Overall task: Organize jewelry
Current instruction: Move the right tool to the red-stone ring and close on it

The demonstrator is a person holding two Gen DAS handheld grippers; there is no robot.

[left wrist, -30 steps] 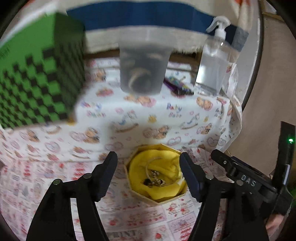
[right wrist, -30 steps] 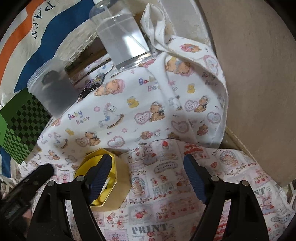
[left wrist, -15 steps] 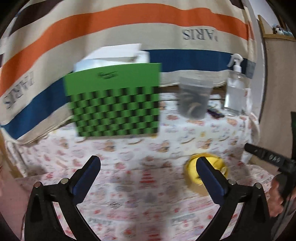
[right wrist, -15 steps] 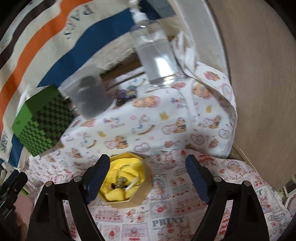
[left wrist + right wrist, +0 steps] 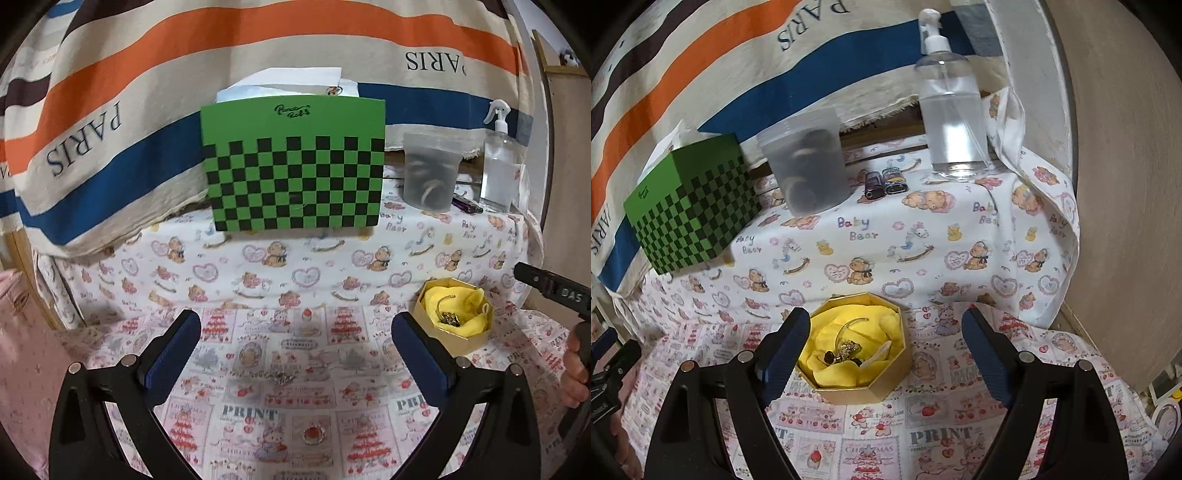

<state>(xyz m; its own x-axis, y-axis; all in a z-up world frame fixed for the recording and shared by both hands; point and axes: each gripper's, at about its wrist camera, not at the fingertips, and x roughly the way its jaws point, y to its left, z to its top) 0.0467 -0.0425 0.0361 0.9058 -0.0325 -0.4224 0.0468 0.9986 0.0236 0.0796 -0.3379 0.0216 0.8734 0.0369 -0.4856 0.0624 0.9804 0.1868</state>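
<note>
A gold octagonal box (image 5: 865, 393) lined with yellow cloth (image 5: 827, 332) holds a hoop and small dark and silver jewelry (image 5: 846, 350). My right gripper (image 5: 884, 345) is open, with the box low between its fingers, closer to the left finger (image 5: 786, 343) and not pressed. In the left wrist view the same box (image 5: 436, 334) sits to the right. My left gripper (image 5: 295, 332) is wide open over the printed cloth. A thin silver chain with a pendant (image 5: 280, 377) lies on the cloth between its fingers, untouched.
On the raised bear-print ledge behind stand a green checkered box (image 5: 295, 166), a cloudy plastic tub (image 5: 430, 173), a clear spray bottle (image 5: 951, 125) and two lighters (image 5: 886, 181). A striped PARIS cloth hangs at the back. A beige wall (image 5: 1126, 184) closes the right side.
My left gripper opened wider, pulled back and swung left off the gold box, which now lies to its right. My right gripper shifted so that the box sits between its fingers.
</note>
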